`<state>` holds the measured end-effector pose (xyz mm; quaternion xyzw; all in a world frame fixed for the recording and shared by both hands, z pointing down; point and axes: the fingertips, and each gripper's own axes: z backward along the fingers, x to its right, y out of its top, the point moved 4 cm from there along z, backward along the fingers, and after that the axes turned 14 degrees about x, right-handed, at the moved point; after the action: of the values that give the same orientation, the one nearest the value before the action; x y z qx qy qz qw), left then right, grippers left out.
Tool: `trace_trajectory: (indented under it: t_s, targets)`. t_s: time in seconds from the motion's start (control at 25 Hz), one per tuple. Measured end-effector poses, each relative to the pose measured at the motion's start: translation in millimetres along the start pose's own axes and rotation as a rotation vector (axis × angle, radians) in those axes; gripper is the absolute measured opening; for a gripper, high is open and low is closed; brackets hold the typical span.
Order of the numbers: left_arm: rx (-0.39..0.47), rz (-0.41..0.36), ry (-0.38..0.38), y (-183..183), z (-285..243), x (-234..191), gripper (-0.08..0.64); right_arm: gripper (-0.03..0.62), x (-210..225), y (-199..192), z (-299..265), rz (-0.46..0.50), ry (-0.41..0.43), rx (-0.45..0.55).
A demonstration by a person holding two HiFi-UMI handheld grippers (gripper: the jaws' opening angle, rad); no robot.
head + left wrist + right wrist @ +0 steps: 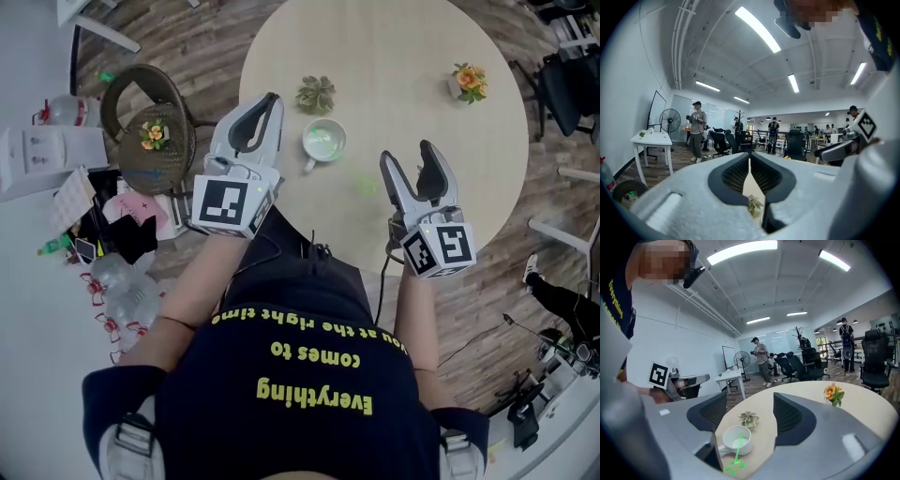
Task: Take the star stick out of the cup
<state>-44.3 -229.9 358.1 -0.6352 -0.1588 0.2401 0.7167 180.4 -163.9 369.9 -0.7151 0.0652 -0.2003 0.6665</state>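
A white cup (323, 142) stands on the round beige table (394, 56) near its front edge. A thin green star stick (736, 450) leans out of the cup, its star end (733, 468) low beside the cup on the near side; in the head view it shows only as a faint green streak (359, 181). My left gripper (269, 101) is shut with nothing between its jaws, left of the cup and over the table's edge. My right gripper (409, 155) stands open to the cup's right. In the right gripper view the cup (736, 440) lies between the open jaws (750, 404), apart from them.
A small succulent (316, 94) sits just behind the cup, and an orange flower pot (468, 82) at the table's far right. A wicker chair (150, 131) and floor clutter lie to the left. People and office chairs fill the room beyond.
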Motion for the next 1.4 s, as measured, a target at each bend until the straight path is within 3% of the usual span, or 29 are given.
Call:
trace_trajectory:
  t_s: [0.72, 1.4]
  targets:
    - [-0.065, 0.03, -0.051, -26.1, -4.2, -6.6, 0.003, 0.305, -5.6, -93.3, 2.1, -0.127, -0.039, -0.221]
    - [-0.08, 0.007, -0.014, -27.3, 5.1, -8.8, 0.003, 0.235, -12.9, -132.3, 20.6, -0.16, -0.004, -0.34]
